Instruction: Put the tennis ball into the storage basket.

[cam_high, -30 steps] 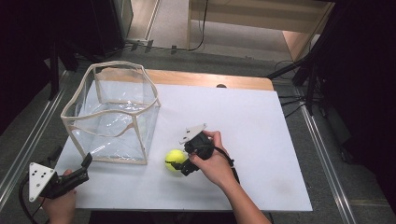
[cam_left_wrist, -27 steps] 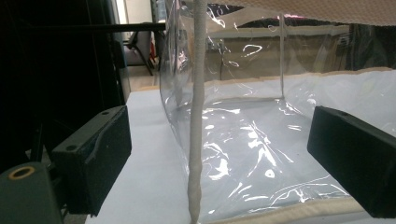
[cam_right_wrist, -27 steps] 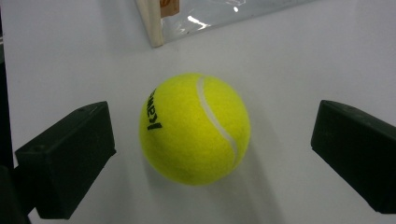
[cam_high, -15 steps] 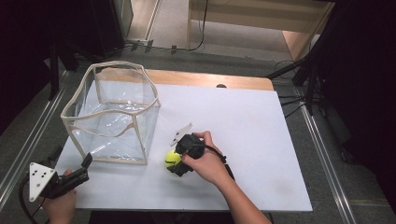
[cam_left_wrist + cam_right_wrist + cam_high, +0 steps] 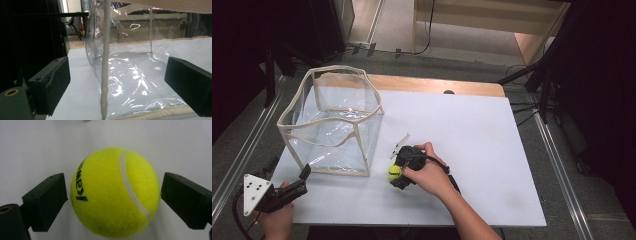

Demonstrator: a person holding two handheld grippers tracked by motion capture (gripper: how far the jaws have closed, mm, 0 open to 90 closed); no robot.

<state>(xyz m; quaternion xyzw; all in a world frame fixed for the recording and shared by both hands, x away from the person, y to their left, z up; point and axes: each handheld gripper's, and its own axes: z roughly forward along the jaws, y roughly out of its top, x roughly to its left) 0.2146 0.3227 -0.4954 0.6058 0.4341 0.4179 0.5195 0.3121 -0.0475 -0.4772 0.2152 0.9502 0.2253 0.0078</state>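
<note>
White counter (image 5: 472,125), yellow tennis ball (image 5: 394,172) on it between the right tongs (image 5: 396,176), clear soft-walled box (image 5: 334,122) just ahead of the left tongs (image 5: 303,176)

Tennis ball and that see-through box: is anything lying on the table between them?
No. In the high view, the stretch between the tennis ball and the see-through box is bare white table.

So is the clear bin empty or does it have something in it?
Empty. Through the clear bin only its bare floor shows; the tennis ball sits outside on the table, between the right tongs.
</note>
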